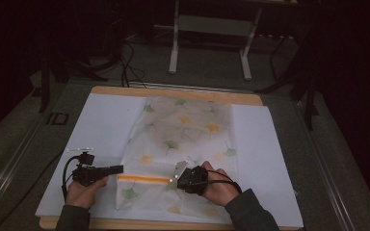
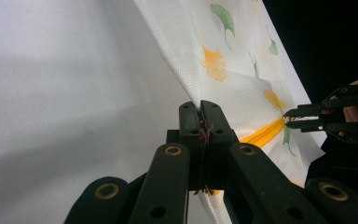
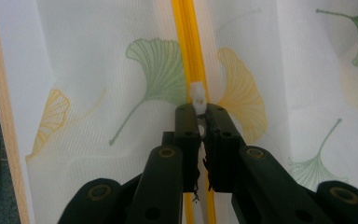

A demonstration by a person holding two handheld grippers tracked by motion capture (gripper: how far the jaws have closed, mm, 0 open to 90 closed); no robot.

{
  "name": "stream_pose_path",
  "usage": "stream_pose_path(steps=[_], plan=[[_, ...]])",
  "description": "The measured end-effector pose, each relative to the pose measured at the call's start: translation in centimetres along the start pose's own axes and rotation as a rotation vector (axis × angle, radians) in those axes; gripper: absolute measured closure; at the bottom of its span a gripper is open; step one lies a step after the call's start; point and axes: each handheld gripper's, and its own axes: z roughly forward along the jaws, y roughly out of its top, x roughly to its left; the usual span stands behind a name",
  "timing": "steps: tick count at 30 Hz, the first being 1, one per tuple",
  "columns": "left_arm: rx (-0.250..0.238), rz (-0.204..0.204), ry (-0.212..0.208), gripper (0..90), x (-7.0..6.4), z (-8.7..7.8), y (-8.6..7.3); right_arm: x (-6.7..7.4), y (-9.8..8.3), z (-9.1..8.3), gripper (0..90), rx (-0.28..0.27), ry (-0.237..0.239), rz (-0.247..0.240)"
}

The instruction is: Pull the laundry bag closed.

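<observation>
White mesh printed with green and yellow ginkgo leaves, the zippered cover lies spread over the middle of the paper-covered counter, its orange zipper running along the near edge between the two hands. The left tongs are pressed together on the cloth's edge at the zipper's left end. The right tongs are pinched on the small white zipper pull at the other end.

bag: matt woven mesh cloth | zipper: glossy plastic | table edge: smooth wood
</observation>
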Motion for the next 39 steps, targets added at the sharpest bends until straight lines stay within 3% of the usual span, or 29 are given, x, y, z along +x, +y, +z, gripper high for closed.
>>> stream_pose_path(steps=[39], plan=[[0.0, 0.003, 0.014, 89.2, 0.0, -0.1, 0.0, 0.3, -2.5, -0.3, 84.6, 0.012, 0.005, 0.028]])
